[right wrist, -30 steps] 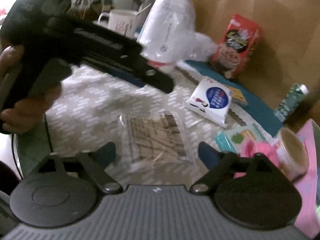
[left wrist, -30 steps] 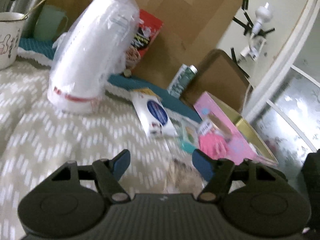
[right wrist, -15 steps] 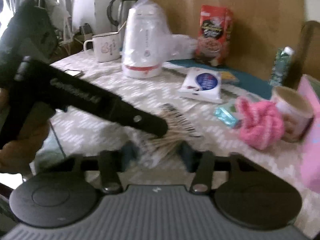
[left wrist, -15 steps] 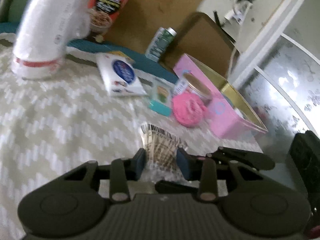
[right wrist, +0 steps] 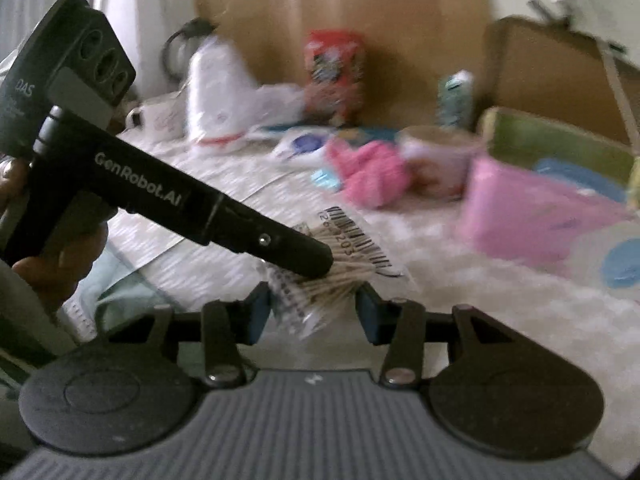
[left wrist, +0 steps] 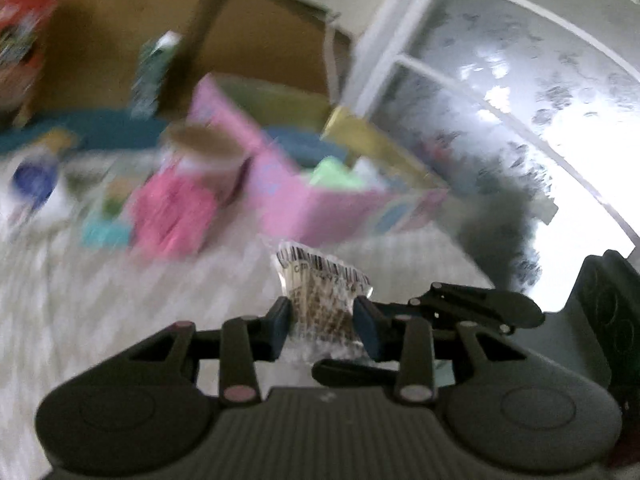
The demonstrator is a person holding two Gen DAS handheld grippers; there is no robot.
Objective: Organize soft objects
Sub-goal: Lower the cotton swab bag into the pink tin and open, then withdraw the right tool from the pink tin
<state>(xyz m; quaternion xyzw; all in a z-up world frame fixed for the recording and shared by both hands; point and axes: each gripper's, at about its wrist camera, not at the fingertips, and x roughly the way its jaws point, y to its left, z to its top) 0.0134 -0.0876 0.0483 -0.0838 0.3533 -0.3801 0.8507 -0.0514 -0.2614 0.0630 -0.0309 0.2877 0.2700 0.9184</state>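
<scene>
item: clear plastic packet of thin wooden sticks [left wrist: 320, 300], barcode label on top. location: lower centre of both wrist views, lifted off the zigzag-patterned cloth [left wrist: 100, 300], short of the pink box [left wrist: 304, 200] at mid frame.

tools: left gripper [left wrist: 323, 322] clamped on one end of the packet, blue pads [left wrist: 280, 326] pressing the film; right gripper [right wrist: 312, 312] closed on the other end, the left tool's black finger lying across the packet in the right view.

nearby: pink knitted piece [right wrist: 368, 172] and a paper cup [right wrist: 436, 160] just left of the box.

risks, as judged:
- two grips on one limp bag; hands drifting apart could tear the film and spill the sticks.
- slick plastic may slide out of either pinch.
- views heavily blurred; a fast swing could clip the cup or box rim.
- uneven release could drop the packet outside the box.
</scene>
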